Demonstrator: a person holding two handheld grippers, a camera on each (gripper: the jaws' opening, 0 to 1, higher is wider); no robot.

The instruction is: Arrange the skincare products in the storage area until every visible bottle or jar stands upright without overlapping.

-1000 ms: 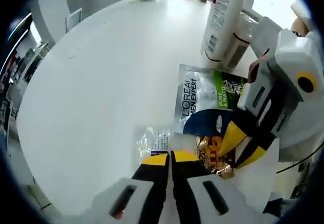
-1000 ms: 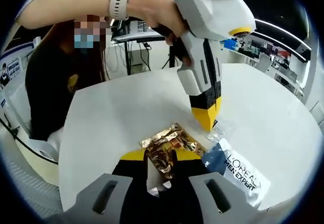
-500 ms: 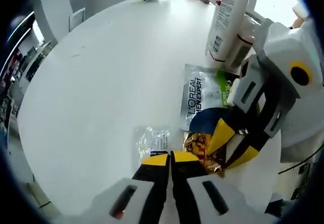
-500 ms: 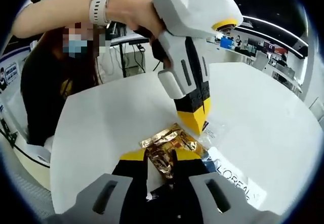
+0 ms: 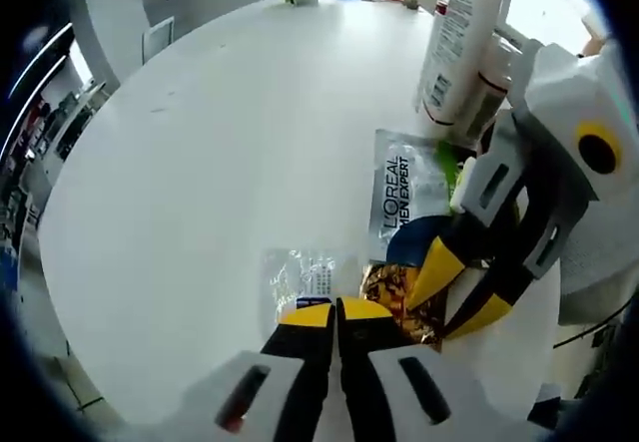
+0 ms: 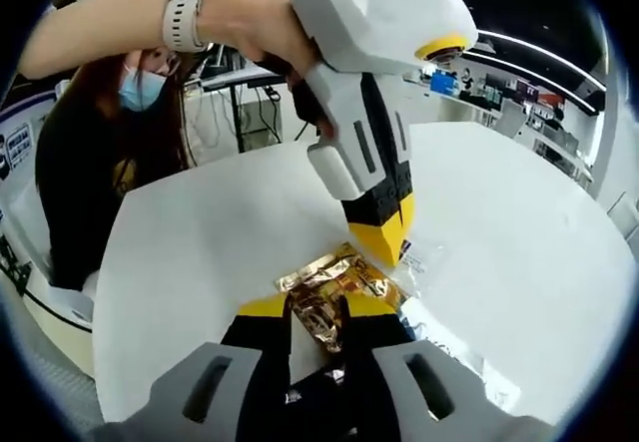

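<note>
Sachets held at the table edge

Our right gripper (image 6: 318, 314) clamps the gold sachet (image 6: 334, 284); beside it, our closed left gripper (image 5: 335, 312) pins the clear sachet (image 5: 305, 274), perhaps for separation.

Two white bottles (image 5: 464, 48) stand upright; three sachets (image 5: 404, 198) lie flat.

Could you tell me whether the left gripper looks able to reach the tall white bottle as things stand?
Probably yes: the table between the left gripper and the tall white bottle is mostly bare, though the right gripper and the L'Oreal sachet lie along the way.
</note>
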